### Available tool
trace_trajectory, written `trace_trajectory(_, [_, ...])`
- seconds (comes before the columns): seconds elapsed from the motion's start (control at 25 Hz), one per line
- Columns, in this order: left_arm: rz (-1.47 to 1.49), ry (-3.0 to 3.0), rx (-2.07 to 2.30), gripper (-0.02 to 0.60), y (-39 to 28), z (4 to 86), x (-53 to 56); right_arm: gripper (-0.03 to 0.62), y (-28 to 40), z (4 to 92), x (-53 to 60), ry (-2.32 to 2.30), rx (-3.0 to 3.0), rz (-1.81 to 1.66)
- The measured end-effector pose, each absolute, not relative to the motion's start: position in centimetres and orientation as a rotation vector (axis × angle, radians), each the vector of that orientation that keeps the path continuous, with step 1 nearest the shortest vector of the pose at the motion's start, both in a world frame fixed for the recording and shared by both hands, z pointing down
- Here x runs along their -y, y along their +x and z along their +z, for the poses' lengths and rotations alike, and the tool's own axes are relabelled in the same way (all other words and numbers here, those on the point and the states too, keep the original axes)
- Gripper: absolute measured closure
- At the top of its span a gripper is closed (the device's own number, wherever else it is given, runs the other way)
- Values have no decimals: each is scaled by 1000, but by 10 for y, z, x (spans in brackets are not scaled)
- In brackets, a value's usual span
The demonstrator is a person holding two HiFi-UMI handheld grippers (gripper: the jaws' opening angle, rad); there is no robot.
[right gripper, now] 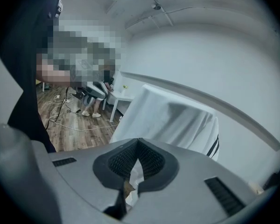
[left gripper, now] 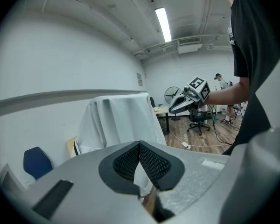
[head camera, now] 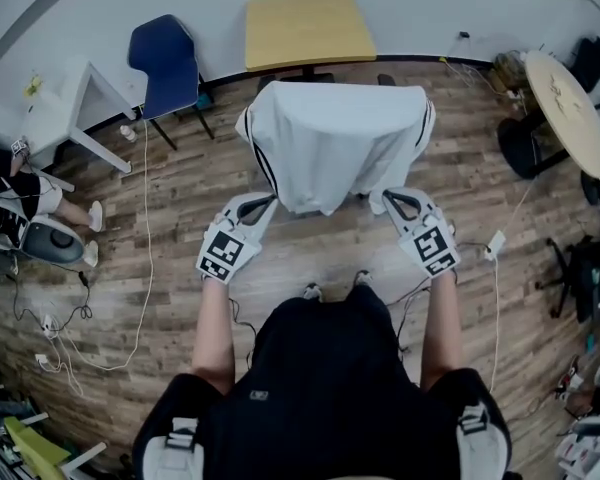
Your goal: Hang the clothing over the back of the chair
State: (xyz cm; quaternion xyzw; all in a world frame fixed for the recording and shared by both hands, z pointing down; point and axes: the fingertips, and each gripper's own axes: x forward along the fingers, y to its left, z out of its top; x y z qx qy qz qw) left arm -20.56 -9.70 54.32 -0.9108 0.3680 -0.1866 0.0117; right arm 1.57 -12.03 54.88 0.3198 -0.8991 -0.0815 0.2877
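My left gripper point(head camera: 265, 204) has its jaws pressed together, and a strip of white cloth shows between the black ridged pads point(left gripper: 155, 164), so it is pinching the lower edge of the white cloth garment with black stripes point(head camera: 335, 143). My right gripper point(head camera: 382, 201) is the same: its jaws are closed on the other lower corner, with white cloth caught between its pads point(right gripper: 151, 161). Both grippers tilt slightly downward. The garment rises straight ahead of both sets of jaws. It is draped over the chair back, which it covers completely, and one striped sleeve hangs down on each outer side. A square yellow wooden table point(head camera: 308, 28) stands beyond the garment. A blue padded chair point(head camera: 167, 58) sits well off to the outside of my left gripper.
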Motion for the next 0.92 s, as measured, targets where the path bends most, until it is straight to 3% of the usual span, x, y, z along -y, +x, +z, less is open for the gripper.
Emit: trace_trajectory(0.92, [-566,-2866,-1072,583,-198,546,81,599,15,552,98,887,2378,-214])
